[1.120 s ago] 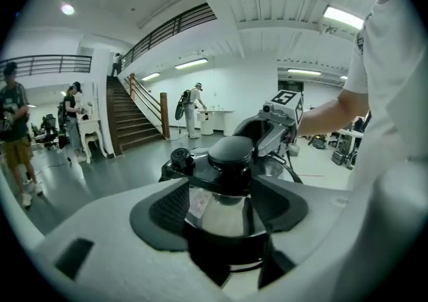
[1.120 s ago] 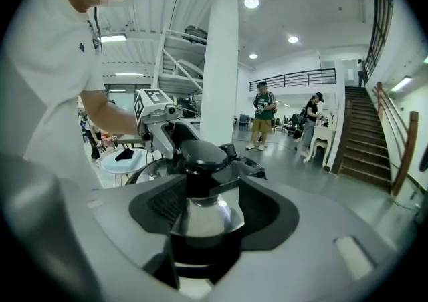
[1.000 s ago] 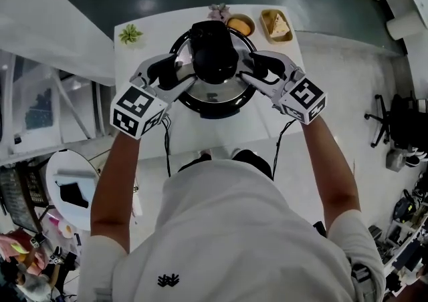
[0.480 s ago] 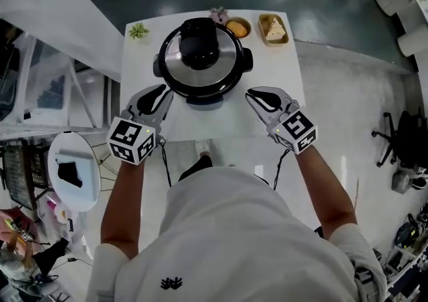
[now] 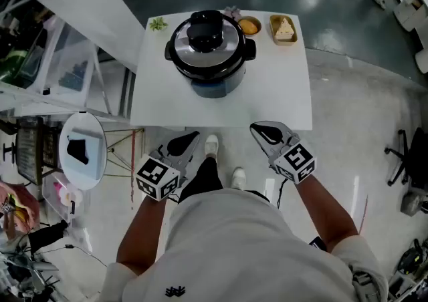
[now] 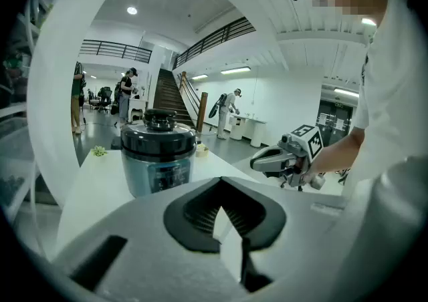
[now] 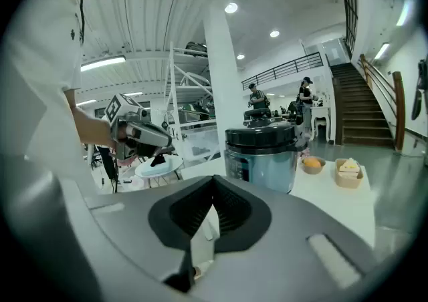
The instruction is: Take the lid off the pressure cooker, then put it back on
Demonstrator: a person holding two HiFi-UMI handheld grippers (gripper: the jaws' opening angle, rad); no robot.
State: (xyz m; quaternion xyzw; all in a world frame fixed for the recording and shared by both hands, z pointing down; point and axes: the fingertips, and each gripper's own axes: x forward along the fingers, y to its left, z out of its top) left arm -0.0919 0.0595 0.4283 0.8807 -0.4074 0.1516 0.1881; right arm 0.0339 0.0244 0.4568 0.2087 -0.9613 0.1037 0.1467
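The pressure cooker (image 5: 209, 47) stands at the back of the white table (image 5: 281, 93), its black-topped lid (image 5: 206, 32) sitting on it. Both grippers hang in front of the table's near edge, close to the person's body and well apart from the cooker. My left gripper (image 5: 192, 136) is shut and holds nothing, and my right gripper (image 5: 256, 127) is likewise shut and empty. The left gripper view has the cooker (image 6: 159, 154) beyond the closed jaws (image 6: 221, 210) and the right gripper (image 6: 267, 159) off to the side. The right gripper view also shows the cooker (image 7: 262, 150) ahead.
Behind the cooker sit a small green plant (image 5: 158, 24), a bowl with something orange (image 5: 249, 26) and a tray with a cake slice (image 5: 284, 29). A round white side table (image 5: 81, 150) stands at the left. People stand far off in the hall.
Both grippers drew back from the cooker's sides, past the table's near edge toward the person, and their jaws went from open to shut. The lid stayed on the cooker.
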